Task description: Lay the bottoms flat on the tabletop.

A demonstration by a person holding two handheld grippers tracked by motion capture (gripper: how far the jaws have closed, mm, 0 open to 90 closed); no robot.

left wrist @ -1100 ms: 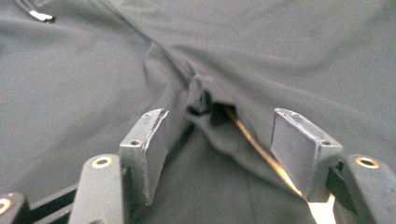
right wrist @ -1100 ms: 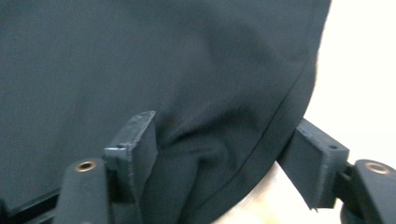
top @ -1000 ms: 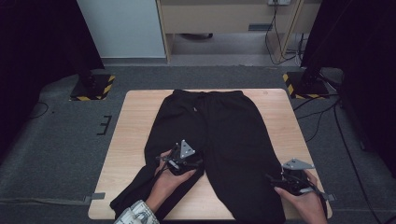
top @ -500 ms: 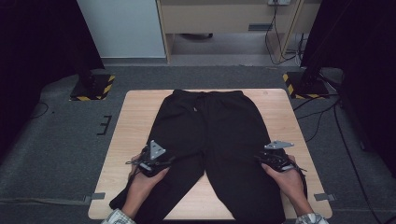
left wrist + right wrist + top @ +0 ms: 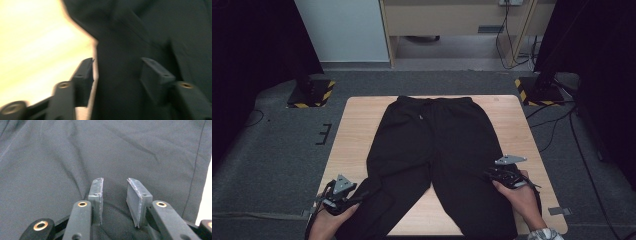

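**Both hands at the trouser legs, jaws narrowing**

Since the earlier frames the left gripper (image 5: 354,197) has slid from mid-leg out twd the near-left table corner; the right gripper (image 5: 492,175) has come in a bit and settled on the other leg. Both sets of jaws have just been closing: right ones early then steady, left ones more recently.

The black soft-fabric sweatpants (image 5: 432,150) lie flat on the light wooden table (image 5: 357,125), waistband far, legs twd the person, cuffs hanging off the near edge.

Left gripper (image 5: 117,75): jaws partly apart, straddling the outer leg edge, cloth betw them; pic is blurred, can't tell if pads press. Right gripper (image 5: 113,195): jaws apart w/ a gap, cloth below and betw them bulging a little, pads not plainly pinching – not gripped yet, I'd say.

Handling: light, limp, not fragile; will sag and drag, prob. slips if too little is pinched. Best hold = outer seam or cuff, both layers.

Room: bare wood either side of the legs, more on left. Near edge close to both hands; floor cables (image 5: 557,125) well away.
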